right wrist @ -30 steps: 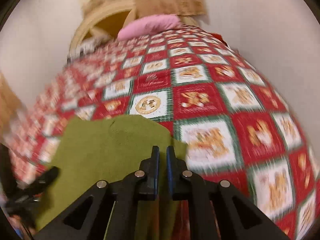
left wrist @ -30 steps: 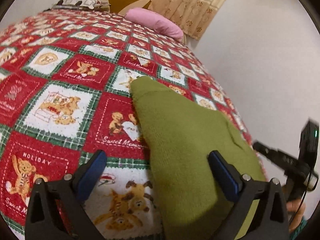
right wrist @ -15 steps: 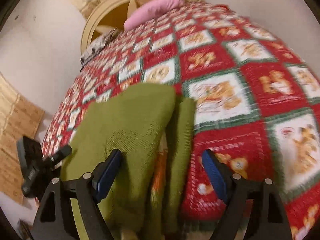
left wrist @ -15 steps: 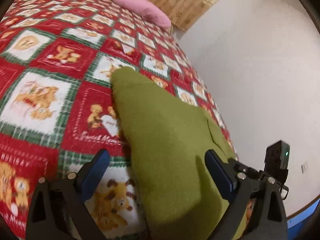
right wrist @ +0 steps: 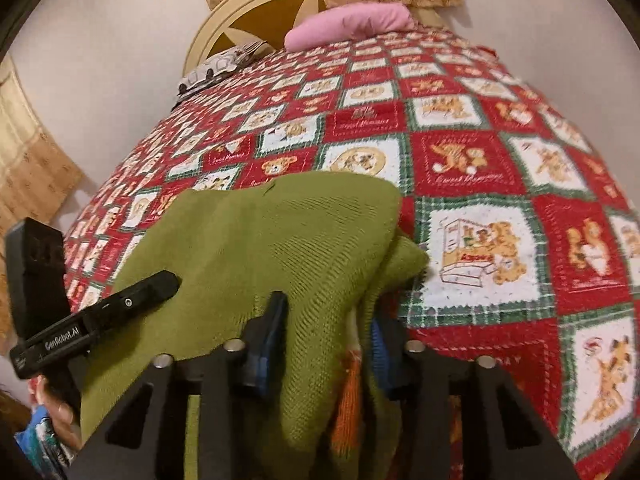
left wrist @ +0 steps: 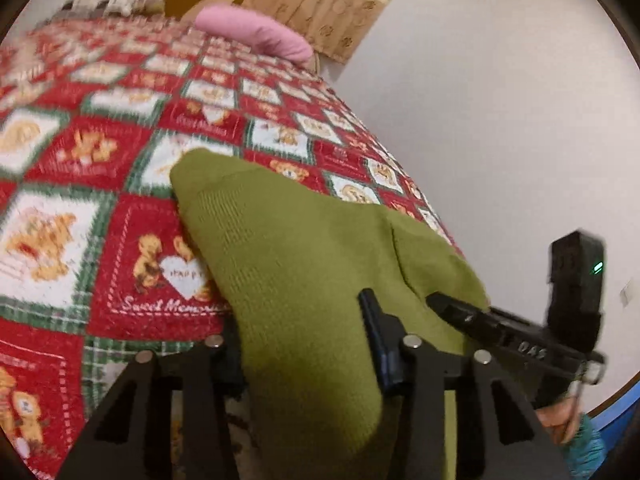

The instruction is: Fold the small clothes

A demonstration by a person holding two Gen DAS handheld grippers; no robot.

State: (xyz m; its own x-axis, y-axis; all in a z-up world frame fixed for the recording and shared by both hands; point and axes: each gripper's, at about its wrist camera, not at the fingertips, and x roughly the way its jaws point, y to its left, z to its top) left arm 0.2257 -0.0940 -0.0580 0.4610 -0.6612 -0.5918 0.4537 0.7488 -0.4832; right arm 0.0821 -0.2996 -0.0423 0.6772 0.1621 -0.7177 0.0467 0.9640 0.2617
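Both tools are clamped on the near edge of the green knit garment [left wrist: 304,264] lying on the bed's quilt [left wrist: 132,224], left tool [left wrist: 304,344] and right tool [right wrist: 324,340] gripping for a fold, so next likely lift and carry that edge toward the far side.

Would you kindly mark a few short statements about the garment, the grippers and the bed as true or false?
1. The garment is green. True.
2. The left gripper has its fingers around a fold of the garment. True.
3. The right gripper hangs empty above the bedspread. False: garment cloth lies between its fingers.
4. The pillow at the head of the bed is blue. False: it is pink.
5. The bedspread is plain white. False: red, green and white squares with bears.
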